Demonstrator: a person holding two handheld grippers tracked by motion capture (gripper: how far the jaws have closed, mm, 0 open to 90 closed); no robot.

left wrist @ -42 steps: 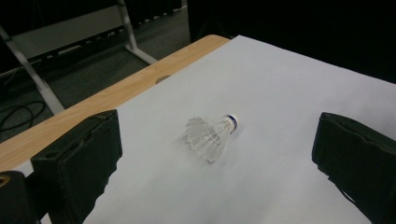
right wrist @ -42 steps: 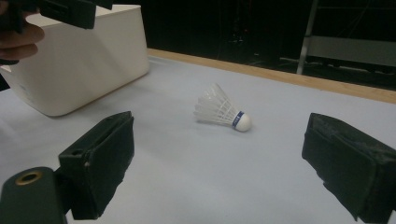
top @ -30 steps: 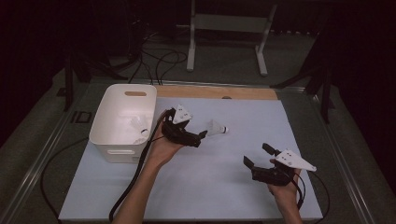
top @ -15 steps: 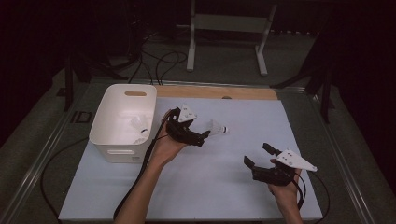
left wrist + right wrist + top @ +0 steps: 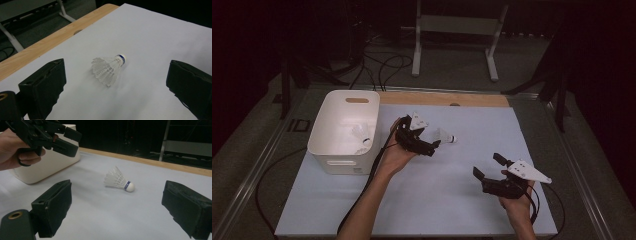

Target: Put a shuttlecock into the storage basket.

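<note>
The left tool hangs with its jaws spread wide just short of the shuttlecock, which lies on its side on the tabletop a little way from the white bin — another shuttlecock already lies inside that bin. The step in hand looks like a pickup: the jaws should straddle the feather skirt near the cork and close gently, since feathers crush easily. The right tool, also spread, waits empty well apart from the bin.
</note>
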